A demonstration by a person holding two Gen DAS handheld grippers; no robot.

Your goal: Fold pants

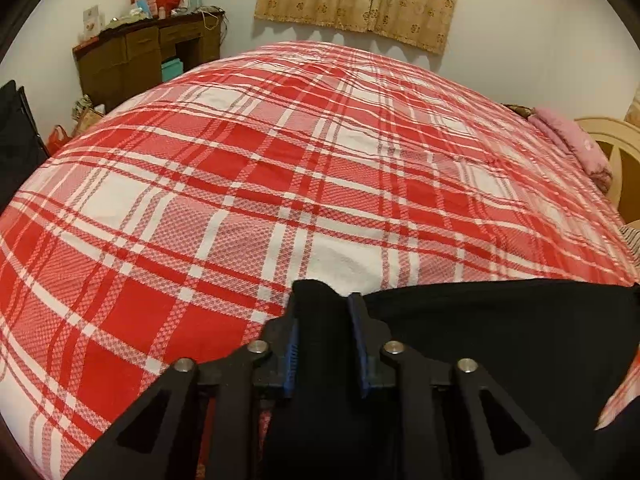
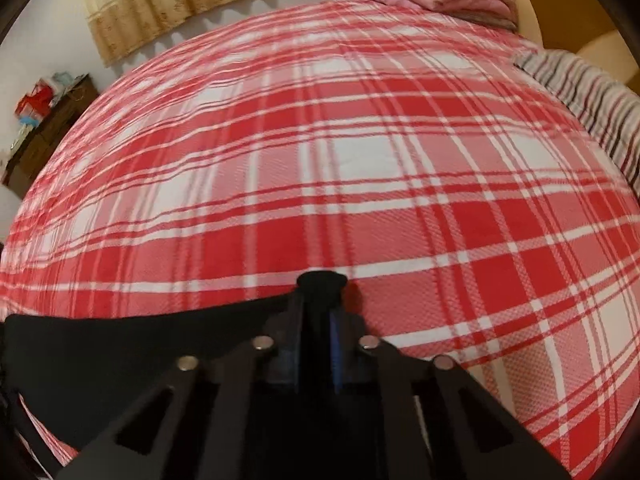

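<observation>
I am holding the pants (image 1: 500, 344) stretched above the bed (image 1: 280, 184), left hand-held gripper (image 1: 322, 300) and right hand-held gripper (image 2: 322, 292) each clenching an edge. I judge no fold laid yet.

Both grippers low in their frames, each clamped on a bunch of black fabric.

The left gripper (image 1: 323, 304) sits at bottom centre of its wrist view, its blue-padded fingers (image 1: 291, 354) pinching a fold of the black pants (image 1: 500, 344), which stretch off toward the lower right. The right gripper (image 2: 322, 292) also sits at bottom centre of its own view, fingers drawn close around a knob of the same cloth poking past the tips, the rest trailing to the lower left. Both point forward, angled slightly downward.
</observation>
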